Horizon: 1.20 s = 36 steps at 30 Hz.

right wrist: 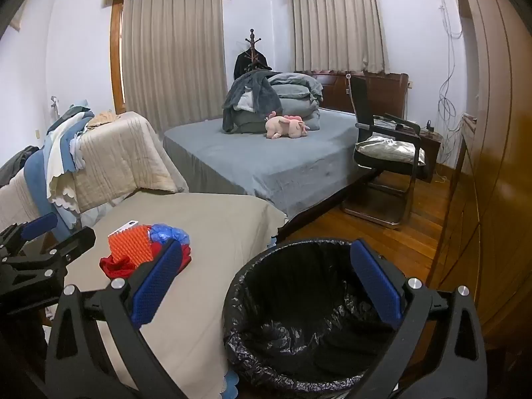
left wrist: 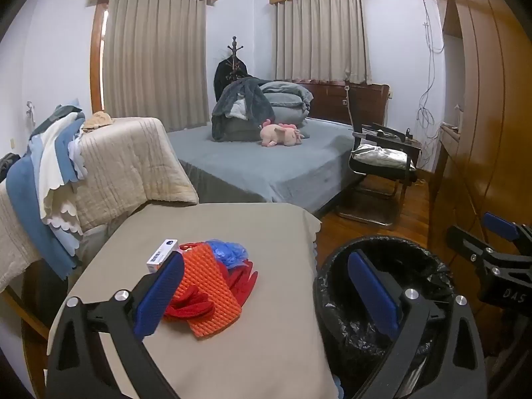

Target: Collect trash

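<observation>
Left wrist view: the left hand-held gripper gapes empty above crumpled red, orange and blue plastic wrappers on the beige-clothed tabletop. The right hand-held gripper, likewise released, hovers over the black-lined round bin just beside the tabletop.

On the table: one small white box, one orange ridged mat, one crumpled blue plastic bag, and red mesh pieces, number unclear since they overlap. One bin with one black liner. Two grippers: left gripper, right gripper. One bed, one pink plush toy, one chair, one coat rack, two curtained windows.
</observation>
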Tool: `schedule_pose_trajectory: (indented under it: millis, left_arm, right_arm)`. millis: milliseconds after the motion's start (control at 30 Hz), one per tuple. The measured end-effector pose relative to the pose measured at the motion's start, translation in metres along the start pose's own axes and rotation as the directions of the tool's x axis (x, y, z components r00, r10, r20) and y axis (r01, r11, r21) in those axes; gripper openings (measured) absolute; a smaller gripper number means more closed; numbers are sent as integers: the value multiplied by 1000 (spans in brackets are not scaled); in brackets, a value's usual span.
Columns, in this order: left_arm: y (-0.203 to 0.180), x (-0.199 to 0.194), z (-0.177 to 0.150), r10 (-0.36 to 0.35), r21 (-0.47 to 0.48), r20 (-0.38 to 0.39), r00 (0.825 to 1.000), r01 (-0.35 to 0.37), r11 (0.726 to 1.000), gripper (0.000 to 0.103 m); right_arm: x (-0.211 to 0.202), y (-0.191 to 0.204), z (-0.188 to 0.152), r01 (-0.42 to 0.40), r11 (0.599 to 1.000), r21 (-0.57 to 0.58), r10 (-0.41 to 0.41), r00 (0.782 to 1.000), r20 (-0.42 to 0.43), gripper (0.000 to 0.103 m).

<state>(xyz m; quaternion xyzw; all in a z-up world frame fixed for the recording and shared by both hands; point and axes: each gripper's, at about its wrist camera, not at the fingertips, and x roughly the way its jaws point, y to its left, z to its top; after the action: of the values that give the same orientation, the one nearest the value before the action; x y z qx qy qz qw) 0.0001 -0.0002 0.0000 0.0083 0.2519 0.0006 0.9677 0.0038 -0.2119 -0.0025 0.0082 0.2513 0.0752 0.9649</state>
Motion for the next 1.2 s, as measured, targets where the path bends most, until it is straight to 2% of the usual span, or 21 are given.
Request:
schedule_pose_trajectory:
  millis: [1200]
  left_arm:
    - [9, 3, -6, -1, -11, -5, 1000, 0, 1000, 97]
  right_arm:
    - [3, 2, 0, 6, 1000, -11, -6, 1000, -1, 98]
